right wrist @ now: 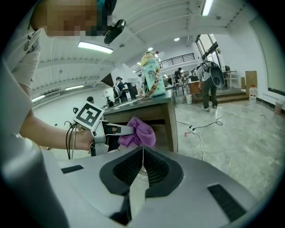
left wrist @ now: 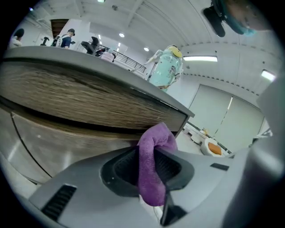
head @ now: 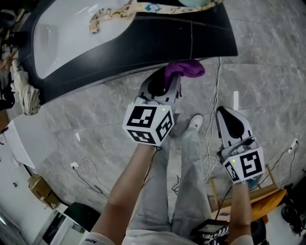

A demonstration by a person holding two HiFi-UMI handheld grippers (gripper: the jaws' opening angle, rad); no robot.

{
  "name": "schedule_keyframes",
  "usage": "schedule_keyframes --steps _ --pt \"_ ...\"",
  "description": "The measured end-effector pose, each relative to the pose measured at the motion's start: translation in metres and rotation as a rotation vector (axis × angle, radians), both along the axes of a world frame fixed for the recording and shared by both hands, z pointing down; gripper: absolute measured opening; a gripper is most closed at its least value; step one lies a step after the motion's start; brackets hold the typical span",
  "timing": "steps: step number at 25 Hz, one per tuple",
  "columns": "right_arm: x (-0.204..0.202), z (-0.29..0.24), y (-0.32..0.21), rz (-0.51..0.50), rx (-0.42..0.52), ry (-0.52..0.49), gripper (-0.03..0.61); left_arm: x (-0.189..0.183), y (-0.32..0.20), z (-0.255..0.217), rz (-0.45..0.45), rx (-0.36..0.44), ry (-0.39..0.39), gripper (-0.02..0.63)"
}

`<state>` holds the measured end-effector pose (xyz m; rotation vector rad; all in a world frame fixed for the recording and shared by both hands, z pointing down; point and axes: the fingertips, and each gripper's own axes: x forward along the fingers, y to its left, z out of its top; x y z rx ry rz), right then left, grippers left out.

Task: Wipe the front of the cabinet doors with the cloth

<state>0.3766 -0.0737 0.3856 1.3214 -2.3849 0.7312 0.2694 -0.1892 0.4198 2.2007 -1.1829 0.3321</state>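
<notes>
Left tongs (left wrist: 149,168) clenched on the purple cloth (left wrist: 153,153). The cloth is pinched mid-fold between the ribbed pads, one lobe bulging out past the tips and a tail hanging down the near side. In the head view the left tongs (head: 168,79) point at the cabinet (head: 158,40), with the cloth (head: 189,68) at the dark front edge, near the right corner. Contact with the front looks likely, but I can't confirm it.

Right tongs (right wrist: 142,165) clenched on nothing, pads meeting along a thin seam. They sit low and well apart from the cabinet, at the person's right side (head: 228,119).

From the right gripper view, the left tongs (right wrist: 120,130) hold the cloth (right wrist: 139,132) up against the upper part of the cabinet front (right wrist: 162,127), close to the corner post.

Surfaces:
- The cabinet front (left wrist: 89,100) is wood-grain, with a dark gap under the top panel. The lower door face is paler.
- The bench top (head: 71,33) is white inside a dark rim.
- The floor (head: 267,57) is grey marble-look tile.

On the bench: a mint-green tumbler (left wrist: 165,67) with a patterned strap (head: 119,12) trailing across the top.

Around:
- An off-white rag bundle (head: 25,91) hangs at the cabinet's left end.
- White cables (head: 210,143) run across the floor beside the person's grey trouser legs and a white shoe (head: 195,122).
- An orange stool (head: 260,196) sits behind the right tongs.
- It's an open workshop hall with ceiling strip lights, and people (right wrist: 209,80) stand far off.

Nothing sits between the cloth and the cabinet front.
</notes>
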Motion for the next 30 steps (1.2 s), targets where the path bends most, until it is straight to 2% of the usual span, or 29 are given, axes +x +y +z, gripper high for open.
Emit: schedule_keyframes --steps 8,17,24,27,30 --pt "-0.067 0.007 -0.004 0.003 -0.031 -0.014 0.028 -0.093 -0.001 0.013 0.0 -0.014 -0.071 0.092" --pt "-0.157 -0.003 -0.027 -0.072 -0.016 -0.051 0.028 -0.201 -0.002 0.021 -0.059 -0.016 -0.121 0.092" --pt "-0.164 0.015 -0.016 -0.144 -0.065 -0.06 0.028 -0.256 0.004 0.027 -0.248 -0.033 -0.14 0.092" --pt "-0.158 0.019 -0.01 -0.18 -0.072 -0.069 0.028 -0.261 0.012 0.03 -0.338 -0.043 -0.132 0.091" --pt "-0.137 0.021 -0.007 -0.223 -0.064 -0.064 0.028 -0.245 0.027 0.034 -0.408 -0.049 -0.112 0.091"
